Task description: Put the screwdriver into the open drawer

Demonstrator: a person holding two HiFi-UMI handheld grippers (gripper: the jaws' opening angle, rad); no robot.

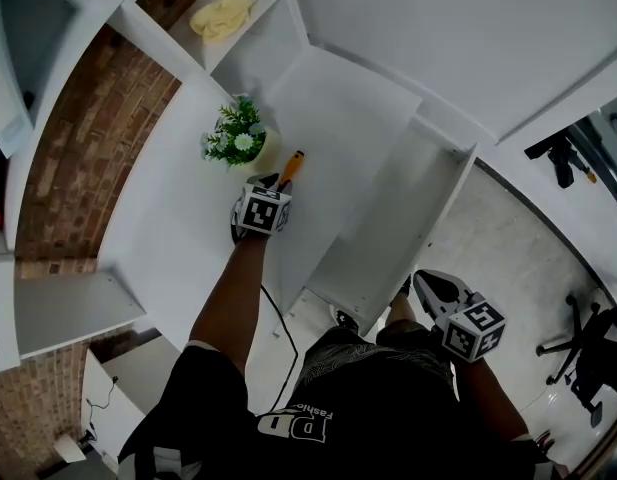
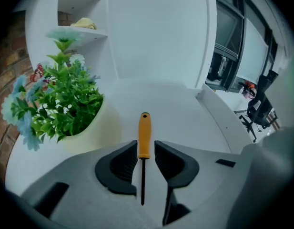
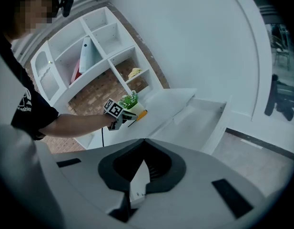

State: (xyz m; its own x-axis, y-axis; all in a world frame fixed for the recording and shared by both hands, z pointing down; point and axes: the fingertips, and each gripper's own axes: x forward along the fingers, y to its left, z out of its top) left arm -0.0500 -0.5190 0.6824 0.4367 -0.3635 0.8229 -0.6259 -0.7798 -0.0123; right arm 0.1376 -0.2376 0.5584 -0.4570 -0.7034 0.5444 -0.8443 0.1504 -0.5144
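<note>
Left gripper view: screwdriver framed by the tongs, drawer not yet served

Left gripper view shows the task at its start. The screwdriver [image 2: 144,135] lies flat on the white worktop [image 1: 178,228], its orange handle pointing away from the camera and its dark shaft running back between the two pads. The left tongs [image 2: 146,149] are spread and straddle the lower end of the handle. The left pad sits very near it, and a thin strip of worktop shows between the handle and the right pad, so I judge the pinch is not yet made. A cream plant pot [image 2: 87,132] with green leaves stands just beside the handle, on its left.

From the head view, the open drawer [image 1: 388,218] juts out from the worktop's edge, near the screwdriver on its right, and what shows of its inside is bare. The right tongs [image 3: 144,142] hang well apart from all this, low beside the person's body, with their pads pressed together and nothing between them.

Done so far, as I read it: the drawer is open and the left tongs are lined up on the tool. Left to do is everything else: closing on the handle, lifting it clear of the pot, carrying it over the drawer's rim and letting go inside.
</note>
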